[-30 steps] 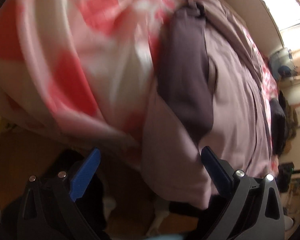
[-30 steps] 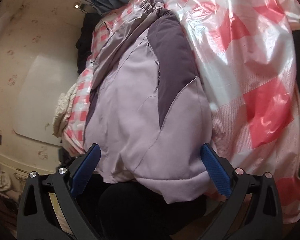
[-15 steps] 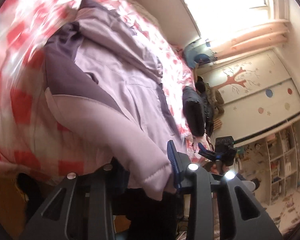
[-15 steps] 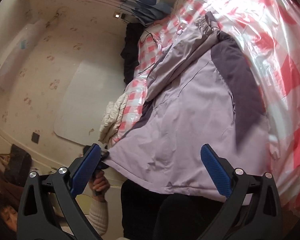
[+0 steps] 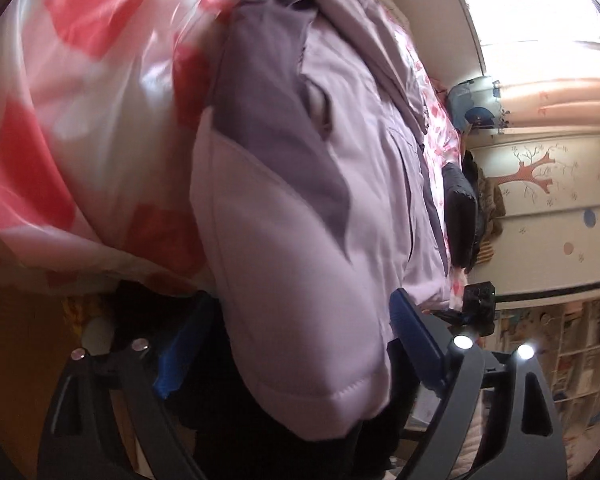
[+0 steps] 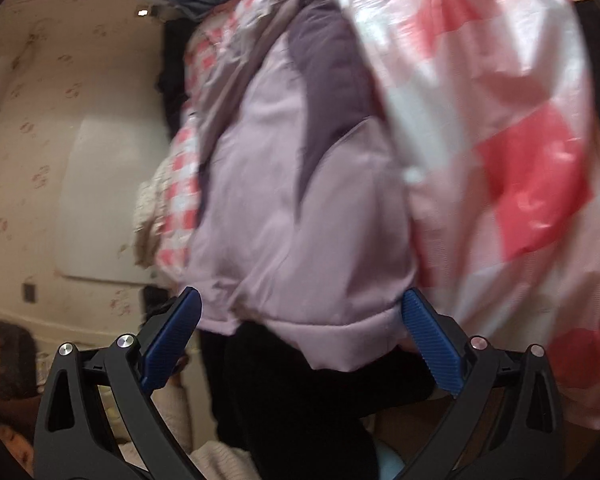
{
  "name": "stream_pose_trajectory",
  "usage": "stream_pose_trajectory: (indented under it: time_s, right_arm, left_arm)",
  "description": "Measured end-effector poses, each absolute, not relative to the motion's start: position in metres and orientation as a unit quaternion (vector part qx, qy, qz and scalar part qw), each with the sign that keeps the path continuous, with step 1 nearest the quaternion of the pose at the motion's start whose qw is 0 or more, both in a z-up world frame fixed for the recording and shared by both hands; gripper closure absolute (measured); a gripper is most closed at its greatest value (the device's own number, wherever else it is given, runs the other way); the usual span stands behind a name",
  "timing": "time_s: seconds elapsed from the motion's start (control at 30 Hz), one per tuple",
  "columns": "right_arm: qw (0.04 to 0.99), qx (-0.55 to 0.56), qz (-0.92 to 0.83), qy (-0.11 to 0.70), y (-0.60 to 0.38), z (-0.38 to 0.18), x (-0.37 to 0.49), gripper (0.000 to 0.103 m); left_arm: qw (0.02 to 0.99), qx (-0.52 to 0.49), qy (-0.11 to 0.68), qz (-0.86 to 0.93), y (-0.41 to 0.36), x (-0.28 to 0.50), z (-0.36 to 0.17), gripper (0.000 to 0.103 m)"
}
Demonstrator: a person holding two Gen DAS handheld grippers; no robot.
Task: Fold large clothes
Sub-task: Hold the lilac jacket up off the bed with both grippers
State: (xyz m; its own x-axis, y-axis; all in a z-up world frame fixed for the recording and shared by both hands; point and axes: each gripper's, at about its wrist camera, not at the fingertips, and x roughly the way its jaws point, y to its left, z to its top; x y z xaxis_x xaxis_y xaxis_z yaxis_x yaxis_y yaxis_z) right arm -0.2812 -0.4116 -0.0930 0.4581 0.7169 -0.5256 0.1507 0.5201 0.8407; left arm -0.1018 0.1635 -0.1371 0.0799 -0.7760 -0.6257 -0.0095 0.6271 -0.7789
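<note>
A lilac padded jacket (image 5: 308, 216) with dark purple panels lies on a bed covered by a red and white checked sheet (image 5: 60, 112). Its hem hangs over the bed's near edge. My left gripper (image 5: 296, 344) is open, its blue pads on either side of the hem corner. The jacket also shows in the right wrist view (image 6: 292, 208). My right gripper (image 6: 300, 332) is open, its pads on either side of the other hem corner. Neither gripper has closed on the cloth.
Dark clothes (image 5: 460, 208) lie at the bed's far side. A wardrobe with a tree picture (image 5: 540, 168) and shelves (image 5: 572, 360) stand on the right. A cream wall (image 6: 60, 160) is left of the bed. A checked sheet (image 6: 520, 140) covers the bed's right part.
My left gripper has opened again and swung back to face the hem squarely. My right gripper has dropped closer to the hem. Both views are blurred by motion.
</note>
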Motion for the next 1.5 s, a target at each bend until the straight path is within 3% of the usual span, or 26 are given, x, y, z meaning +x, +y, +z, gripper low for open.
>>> stream_pose_trajectory:
  time_s: [0.1,0.2,0.4,0.47,0.57,0.6,0.63,0.7,0.73,0.77,0.93,1.17,1.37,1.43,1.47,1.5]
  right_arm:
    - [0.726,0.452,0.242,0.458,-0.407,-0.085,-0.280,0.006]
    - [0.737,0.404,0.152,0.520,-0.410,-0.097,-0.272,0.006]
    - [0.713,0.418,0.149,0.542,-0.410,-0.120,-0.266,0.006]
    - [0.712,0.427,0.151,0.536,-0.418,-0.125,-0.269,0.006]
    - [0.702,0.454,0.159,0.526,-0.428,-0.131,-0.275,0.006]
    - [0.700,0.461,0.162,0.520,-0.429,-0.132,-0.276,0.006]
    - [0.702,0.466,0.164,0.512,-0.428,-0.131,-0.278,0.010]
    - [0.714,0.458,0.166,0.503,-0.426,-0.125,-0.280,0.033]
    - [0.714,0.461,0.167,0.500,-0.424,-0.123,-0.281,0.056]
    - [0.715,0.462,0.165,0.497,-0.421,-0.121,-0.282,0.064]
    - [0.749,0.449,0.183,0.451,-0.404,-0.082,-0.280,0.074]
    - [0.784,0.413,0.265,0.380,-0.371,0.010,-0.296,0.079]
    - [0.773,0.384,0.310,0.399,-0.362,0.038,-0.370,0.083]
    - [0.765,0.372,0.290,0.438,-0.362,0.018,-0.395,0.078]
    - [0.748,0.383,0.284,0.462,-0.368,-0.002,-0.407,0.059]
    - [0.742,0.387,0.272,0.475,-0.374,-0.016,-0.413,0.049]
  left_arm:
    - [0.653,-0.307,0.623,-0.301,0.150,-0.101,-0.141,0.012]
    - [0.652,-0.303,0.615,-0.323,0.135,-0.102,-0.139,0.012]
    - [0.653,-0.321,0.610,-0.314,0.137,-0.104,-0.142,0.013]
    - [0.652,-0.331,0.611,-0.305,0.144,-0.103,-0.146,0.019]
    - [0.657,-0.326,0.613,-0.294,0.144,-0.105,-0.148,0.040]
    - [0.660,-0.322,0.612,-0.292,0.145,-0.106,-0.147,0.055]
    - [0.663,-0.320,0.611,-0.289,0.144,-0.108,-0.146,0.066]
    - [0.671,-0.320,0.604,-0.287,0.144,-0.111,-0.140,0.076]
    - [0.675,-0.318,0.601,-0.286,0.140,-0.111,-0.137,0.080]
    - [0.680,-0.320,0.595,-0.286,0.139,-0.112,-0.131,0.081]
    - [0.683,-0.359,0.556,-0.310,0.138,-0.106,-0.089,0.087]
    - [0.721,-0.352,0.475,-0.363,0.149,-0.119,0.016,0.089]
    - [0.717,-0.322,0.486,-0.381,0.188,-0.173,0.025,0.088]
    - [0.717,-0.286,0.517,-0.369,0.204,-0.193,-0.002,0.072]
    - [0.708,-0.280,0.540,-0.359,0.212,-0.199,-0.023,0.063]
    - [0.692,-0.283,0.567,-0.347,0.223,-0.205,-0.050,0.043]
